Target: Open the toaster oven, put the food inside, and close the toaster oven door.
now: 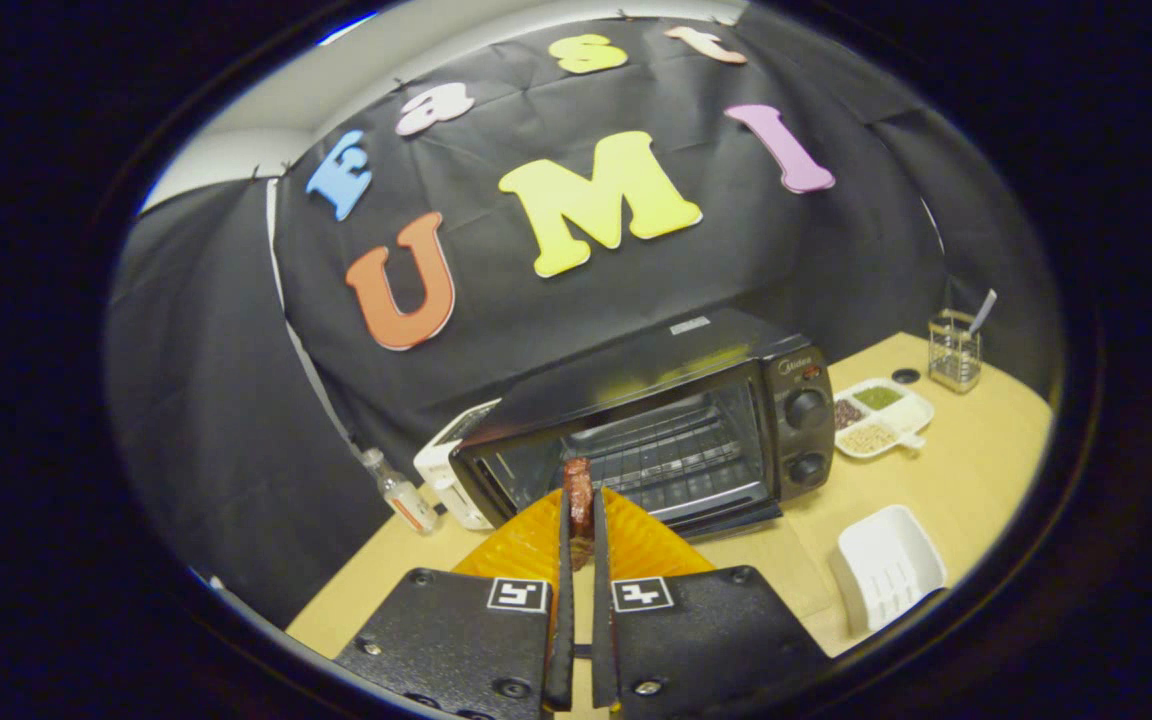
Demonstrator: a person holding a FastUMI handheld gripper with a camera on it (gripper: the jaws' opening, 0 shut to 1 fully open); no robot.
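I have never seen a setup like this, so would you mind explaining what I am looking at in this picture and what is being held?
This is no robot arm: a person carries a hand-held two-finger gripper, and the camera rides on it, looking forward along the fingers. That is why the picture is round and bulging.

The fingers are closed on a reddish-brown piece of food, held up in front of the toaster oven. The oven door appears to be open, since the wire rack inside is plainly visible. Under the fingers sits an orange ribbed plate.

On the wooden table there are also a divided dish of grains, a white basket, a wire holder and a small bottle beside the oven.
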